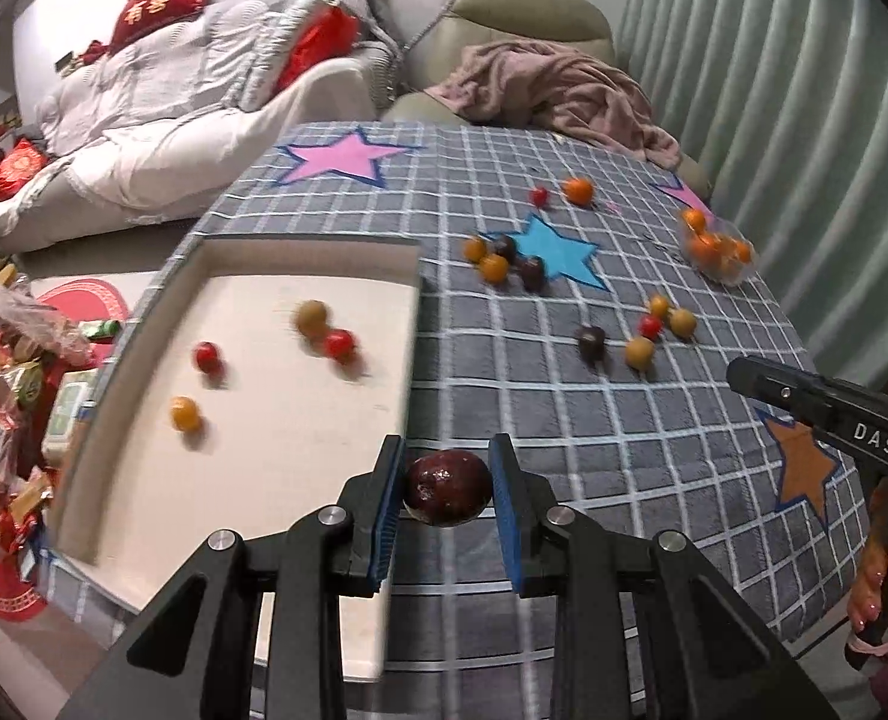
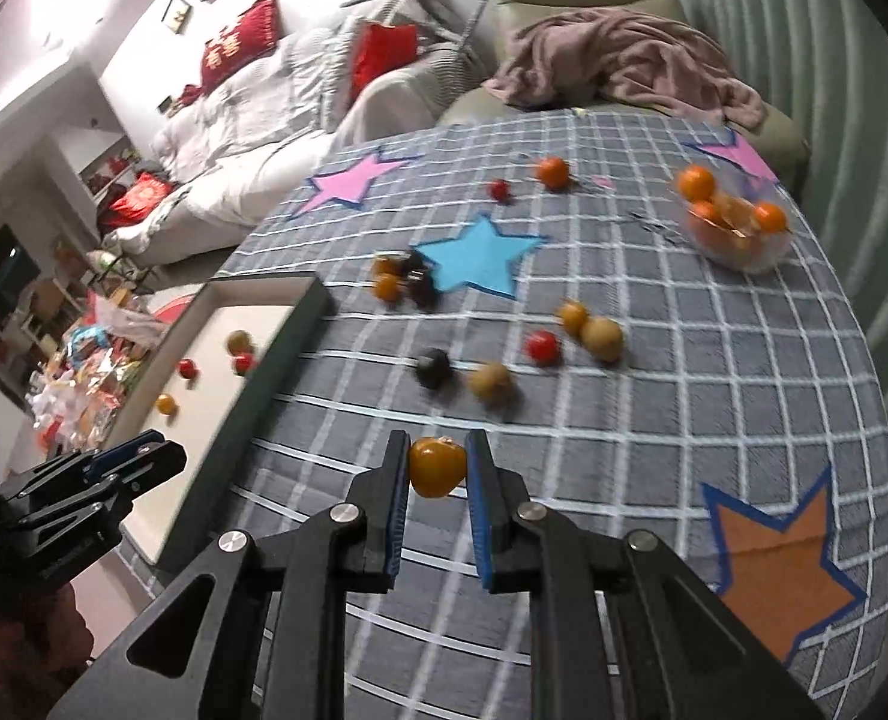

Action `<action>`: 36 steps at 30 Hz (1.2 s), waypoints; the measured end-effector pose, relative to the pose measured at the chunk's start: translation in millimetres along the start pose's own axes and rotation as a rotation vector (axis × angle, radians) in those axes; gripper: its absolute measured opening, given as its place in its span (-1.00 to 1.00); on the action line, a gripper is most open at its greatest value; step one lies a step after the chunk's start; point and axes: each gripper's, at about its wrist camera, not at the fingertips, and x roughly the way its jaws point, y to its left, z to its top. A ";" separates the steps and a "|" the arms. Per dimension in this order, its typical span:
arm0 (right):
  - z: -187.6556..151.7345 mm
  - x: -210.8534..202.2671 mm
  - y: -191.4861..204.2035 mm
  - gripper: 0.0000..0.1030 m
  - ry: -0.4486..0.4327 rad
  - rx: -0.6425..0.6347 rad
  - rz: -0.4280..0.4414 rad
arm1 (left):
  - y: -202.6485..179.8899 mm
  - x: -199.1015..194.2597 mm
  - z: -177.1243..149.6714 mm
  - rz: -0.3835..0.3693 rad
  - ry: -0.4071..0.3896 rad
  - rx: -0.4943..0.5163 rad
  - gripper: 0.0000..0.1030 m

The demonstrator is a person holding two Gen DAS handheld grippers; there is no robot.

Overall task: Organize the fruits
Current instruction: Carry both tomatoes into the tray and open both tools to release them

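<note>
A: Which step is this?
B: Carrying. The left gripper [image 1: 447, 495] pinches a dark plum [image 1: 447, 487], the right gripper [image 2: 438, 468] an orange fruit [image 2: 437, 467], both bottom centre.
A: Next?
B: Probably release over the white tray [image 1: 276, 420], left of frame.

A soft, matt checked cloth [image 1: 564, 360] covers the table. The tray [image 1: 300, 420] at left looks smooth and matt. The fingers [image 1: 384, 510] carry ribbed blue pads on matt black plastic. The dark fruit [image 1: 447, 487] shines glossy.
</note>
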 end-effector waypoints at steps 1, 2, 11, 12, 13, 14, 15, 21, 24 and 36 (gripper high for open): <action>2.6 1.3 7.9 -0.61 0.001 -0.011 0.008 | 5.5 -1.5 1.0 0.006 -0.004 -0.006 -0.43; 5.3 2.9 15.5 -0.61 0.002 -0.021 0.016 | 12.4 -3.8 1.3 0.012 -0.010 -0.015 -0.42; 21.6 24.3 80.9 -0.61 0.035 -0.120 0.085 | 69.3 -9.0 0.0 0.080 -0.021 -0.083 -0.43; 22.8 27.7 87.8 -0.61 0.041 -0.128 0.093 | 75.4 -8.2 -1.1 0.087 -0.018 -0.091 -0.43; 23.7 31.0 94.6 -0.61 0.048 -0.139 0.099 | 79.2 -7.8 -2.1 0.091 -0.016 -0.096 -0.42; 24.4 34.3 100.1 -0.61 0.053 -0.149 0.103 | 83.4 -6.7 -3.1 0.096 -0.013 -0.102 -0.43; 25.0 37.6 106.9 -0.61 0.059 -0.162 0.108 | 87.4 -5.7 -4.0 0.102 -0.010 -0.107 -0.43; 28.0 60.3 143.5 -0.61 0.101 -0.219 0.137 | 110.9 2.7 -9.5 0.138 0.009 -0.127 -0.43; 28.1 75.4 161.4 -0.61 0.132 -0.243 0.152 | 120.4 10.4 -12.1 0.162 0.027 -0.128 -0.42; 16.0 154.2 199.4 -0.61 0.290 -0.295 0.127 | 135.1 51.9 -18.0 0.246 0.120 -0.108 -0.43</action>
